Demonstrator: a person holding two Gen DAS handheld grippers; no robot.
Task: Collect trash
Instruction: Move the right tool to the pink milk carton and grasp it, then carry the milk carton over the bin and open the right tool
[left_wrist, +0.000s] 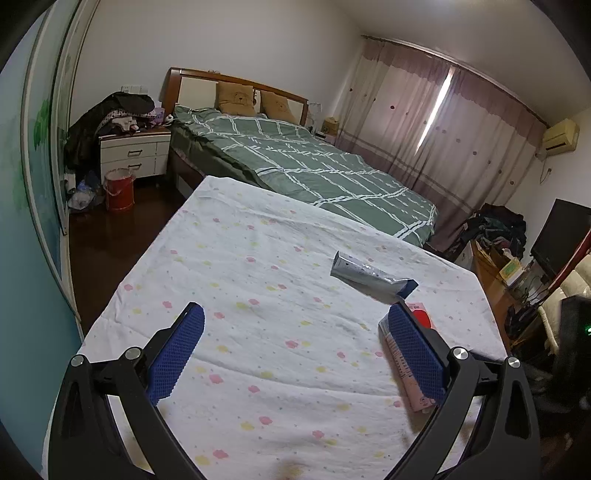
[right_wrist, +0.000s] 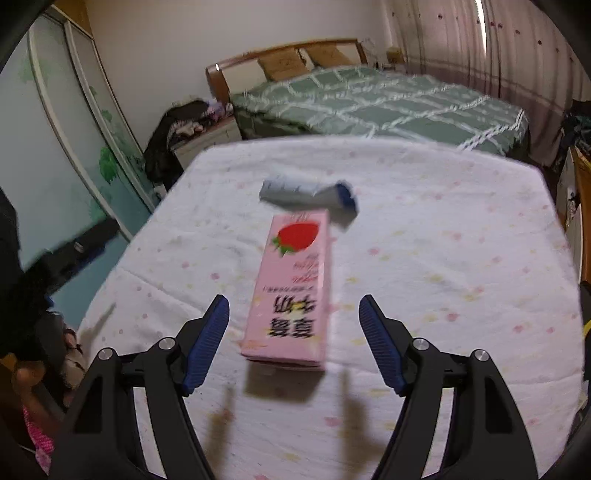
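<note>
While agape, hand-held gripper (right_wrist: 293, 332) empty.

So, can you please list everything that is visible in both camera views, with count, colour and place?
pink carton: one, pink with a red strawberry, lying on the table just ahead of the right fingers
crumpled wrapper: one, silver-grey with a blue end, on the table beyond the carton
tablecloth: one, white with pink and yellow spots, covering the table
bed: one, green checked cover, behind the table
bucket: one, red, on the floor by the nightstand
nightstand: one, white, beside the bed, clothes piled on top
curtains: pinkish, right wall
left gripper: black, blue fingers, open, empty
right gripper: black, blue fingers, open, either side of the carton's near end
</note>
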